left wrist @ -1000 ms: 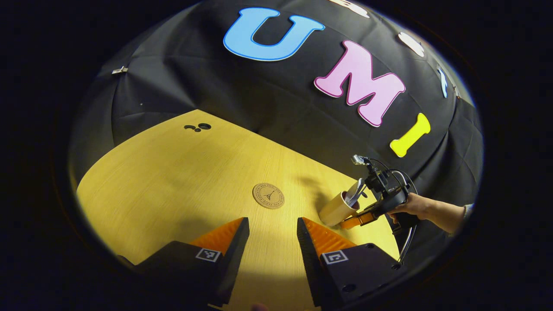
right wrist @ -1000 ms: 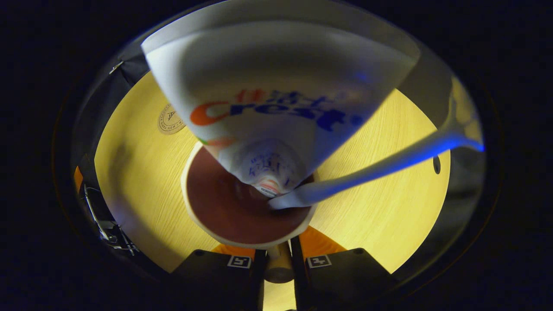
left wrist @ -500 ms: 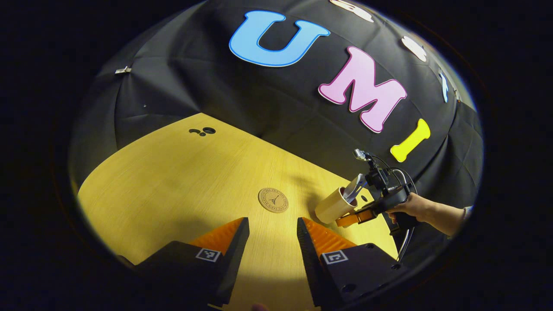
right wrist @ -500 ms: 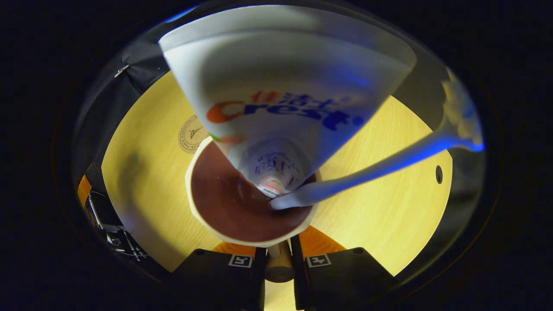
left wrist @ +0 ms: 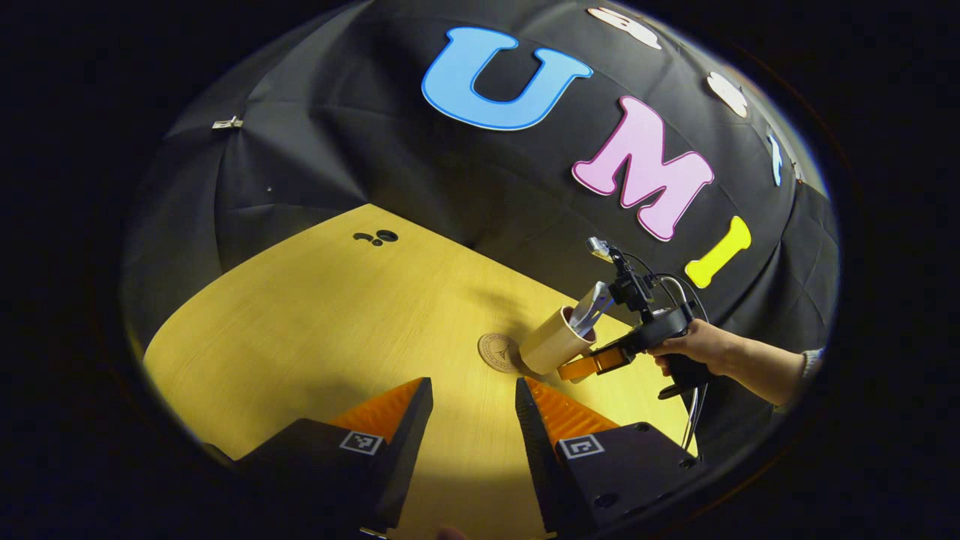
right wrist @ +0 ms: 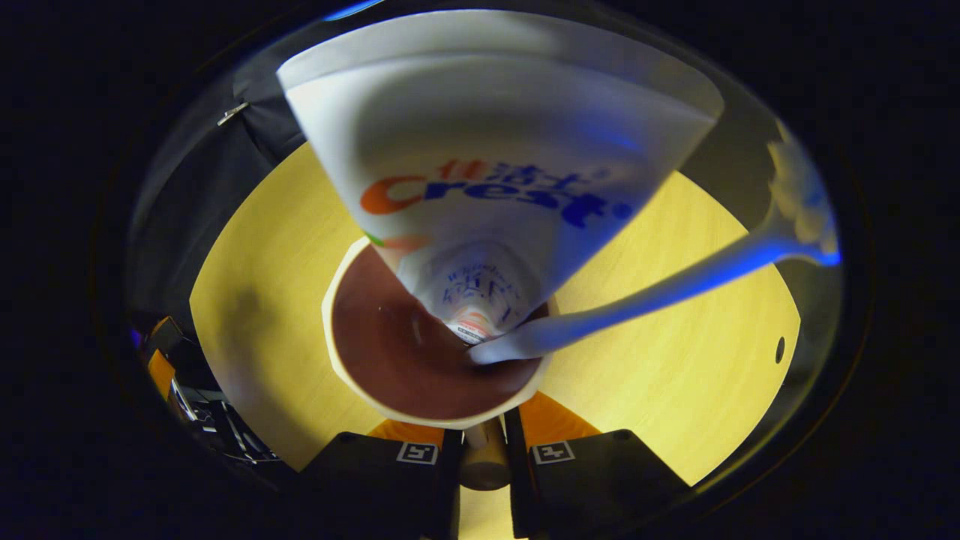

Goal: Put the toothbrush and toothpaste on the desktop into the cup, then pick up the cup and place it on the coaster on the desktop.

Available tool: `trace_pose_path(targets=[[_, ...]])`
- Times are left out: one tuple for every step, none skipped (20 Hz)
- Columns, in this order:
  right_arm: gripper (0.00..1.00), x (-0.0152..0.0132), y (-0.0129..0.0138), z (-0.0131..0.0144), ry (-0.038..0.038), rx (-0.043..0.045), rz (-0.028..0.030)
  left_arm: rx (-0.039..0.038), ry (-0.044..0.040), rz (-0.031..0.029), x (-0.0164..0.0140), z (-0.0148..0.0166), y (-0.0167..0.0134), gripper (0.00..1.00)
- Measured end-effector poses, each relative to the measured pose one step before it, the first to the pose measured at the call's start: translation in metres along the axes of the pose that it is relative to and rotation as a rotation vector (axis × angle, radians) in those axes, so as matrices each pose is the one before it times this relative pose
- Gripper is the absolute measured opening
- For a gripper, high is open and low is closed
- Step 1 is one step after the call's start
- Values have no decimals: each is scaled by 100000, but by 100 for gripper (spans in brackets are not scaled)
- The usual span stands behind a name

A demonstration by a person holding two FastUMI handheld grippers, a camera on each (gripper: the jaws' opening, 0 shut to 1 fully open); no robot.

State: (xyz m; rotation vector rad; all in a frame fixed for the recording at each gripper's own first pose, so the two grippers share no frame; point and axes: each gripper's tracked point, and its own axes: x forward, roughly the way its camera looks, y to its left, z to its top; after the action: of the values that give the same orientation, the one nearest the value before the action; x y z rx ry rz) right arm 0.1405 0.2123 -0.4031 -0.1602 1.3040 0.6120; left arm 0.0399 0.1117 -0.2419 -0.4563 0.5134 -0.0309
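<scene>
In the left gripper view a tan cup (left wrist: 553,343) hangs tilted just above the table, its base over the right edge of the round cork coaster (left wrist: 498,351). My right gripper (left wrist: 579,369), held by a hand (left wrist: 694,346), is shut on the cup's handle. The right gripper view looks down into the cup (right wrist: 367,382): a white toothpaste tube (right wrist: 495,172) and a white toothbrush (right wrist: 660,289) stand inside, and my right gripper (right wrist: 483,450) pinches the handle (right wrist: 484,459). My left gripper (left wrist: 471,409) is open above the near table, holding nothing.
The wooden table (left wrist: 315,330) has small dark holes (left wrist: 377,238) at its far corner and another hole (right wrist: 779,349) at the right in the right gripper view. The black booth wall rises behind. The left gripper's body (right wrist: 199,397) lies at the lower left there.
My right gripper has carried the cup leftward across the table until it reaches the coaster, which the cup now hides in the right gripper view. The left gripper stays open and has barely shifted.
</scene>
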Motion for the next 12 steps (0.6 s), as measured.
trace_pose_path(targets=[[25,181,227,370,209,-771,-287,-396,-88,267,-397,108,86,70],[25,177,310,353,259,-548,-174,-327,43,411,-724,30,348,70],[30,162,299,380,347,-428,-82,-300,14,445,-782,-21,232,70],[30,257,381,259,307,-284,23,-343,-95,399,-989,219,214,70],[35,192,272,234,648,-440,190,-382,-91,272,-841,217,102,70],[30,329,312,154,614,-637,19,-378,-76,373,167,-188,711,70],[30,202,210,176,482,-514,-87,-373,19,324,-377,218,139,70],[30,200,202,183,436,-336,-59,-382,-21,324,122,-143,61,70],[30,161,55,243,234,-429,-180,-268,-8,207,-180,26,-20,70],[30,-176,-102,-195,147,-370,-256,-204,-120,409,-229,-50,71,70],[30,-65,-112,-9,305,-264,-377,-185,1,282,-245,8,156,70],[30,-175,-25,27,290,-404,-361,-196,-60,377,-279,57,114,70]])
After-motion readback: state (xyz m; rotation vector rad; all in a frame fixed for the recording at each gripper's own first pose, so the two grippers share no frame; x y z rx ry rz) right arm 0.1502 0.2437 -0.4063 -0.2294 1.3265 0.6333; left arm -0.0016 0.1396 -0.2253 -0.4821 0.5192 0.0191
